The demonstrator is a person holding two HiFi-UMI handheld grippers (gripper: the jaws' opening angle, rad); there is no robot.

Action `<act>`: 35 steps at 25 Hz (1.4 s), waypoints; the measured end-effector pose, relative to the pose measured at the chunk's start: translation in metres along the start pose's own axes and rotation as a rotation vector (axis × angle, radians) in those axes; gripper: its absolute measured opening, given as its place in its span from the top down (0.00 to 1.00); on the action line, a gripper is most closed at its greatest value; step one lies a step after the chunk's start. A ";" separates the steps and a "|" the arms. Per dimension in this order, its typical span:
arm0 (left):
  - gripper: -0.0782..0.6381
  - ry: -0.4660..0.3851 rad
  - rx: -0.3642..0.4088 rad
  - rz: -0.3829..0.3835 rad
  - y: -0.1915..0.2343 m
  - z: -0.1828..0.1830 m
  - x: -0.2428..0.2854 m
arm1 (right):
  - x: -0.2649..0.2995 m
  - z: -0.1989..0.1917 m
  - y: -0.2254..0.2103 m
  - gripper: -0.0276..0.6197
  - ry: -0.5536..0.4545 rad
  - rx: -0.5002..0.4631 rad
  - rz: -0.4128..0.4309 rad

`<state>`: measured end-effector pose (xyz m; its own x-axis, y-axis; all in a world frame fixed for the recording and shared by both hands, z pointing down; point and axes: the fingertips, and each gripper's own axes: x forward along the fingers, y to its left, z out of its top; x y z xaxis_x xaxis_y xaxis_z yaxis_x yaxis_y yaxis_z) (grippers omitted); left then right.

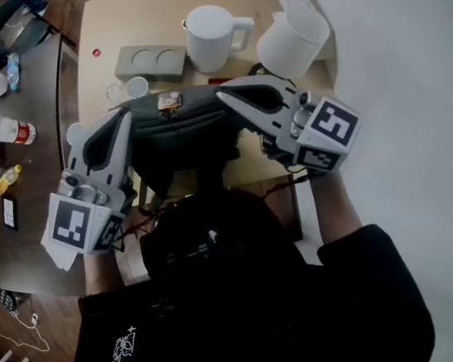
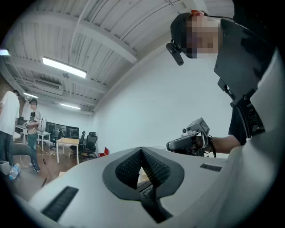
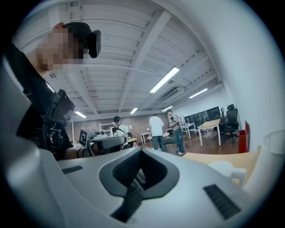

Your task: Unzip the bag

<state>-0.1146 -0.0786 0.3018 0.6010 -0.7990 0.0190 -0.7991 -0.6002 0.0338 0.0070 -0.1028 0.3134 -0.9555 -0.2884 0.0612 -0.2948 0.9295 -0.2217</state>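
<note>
Bag (image 1: 182,132) sits at near edge of table (image 1: 104,26). Left gripper (image 1: 124,115) & right gripper (image 1: 227,92) flank its top, both w/ jaws closed and nothing visibly pinched. Prob. lined up to brace one end and find the zip pull.

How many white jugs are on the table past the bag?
2. One white jug stands upright, right of the grey tray; the other is at the far right corner of the table. None looks hidden.

Head view looks steeply down on the table (image 1: 104,26); level gripper views face each other across it
</note>
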 end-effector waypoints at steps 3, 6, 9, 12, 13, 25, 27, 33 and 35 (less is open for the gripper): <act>0.89 -0.001 0.007 0.001 0.002 0.002 0.000 | 0.000 -0.003 0.001 0.93 0.019 0.009 0.012; 0.89 0.006 0.003 0.002 0.004 0.002 -0.001 | 0.000 -0.004 0.001 0.93 0.015 0.013 0.019; 0.89 0.025 0.010 0.007 0.008 0.000 -0.002 | 0.001 -0.004 0.003 0.92 0.022 0.008 0.034; 0.89 0.059 0.039 -0.012 0.009 -0.001 -0.002 | 0.002 -0.005 0.002 0.92 0.048 -0.009 0.061; 0.89 0.072 0.050 -0.023 0.010 -0.001 -0.001 | 0.002 -0.005 0.001 0.92 0.060 -0.016 0.071; 0.89 0.121 0.120 -0.109 -0.001 0.006 0.009 | 0.002 0.006 -0.005 0.92 0.146 -0.009 0.249; 0.89 0.126 0.127 -0.113 -0.004 0.005 0.008 | 0.003 0.009 -0.007 0.91 0.165 -0.013 0.282; 0.88 0.124 0.122 -0.111 -0.006 0.006 0.009 | 0.012 0.022 -0.011 0.81 0.201 0.001 0.382; 0.88 0.124 0.117 -0.113 -0.007 0.005 0.009 | 0.017 0.023 -0.014 0.77 0.214 0.013 0.411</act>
<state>-0.1043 -0.0818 0.2967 0.6788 -0.7200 0.1444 -0.7182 -0.6919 -0.0740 -0.0046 -0.1257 0.2954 -0.9735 0.1586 0.1650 0.1076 0.9535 -0.2815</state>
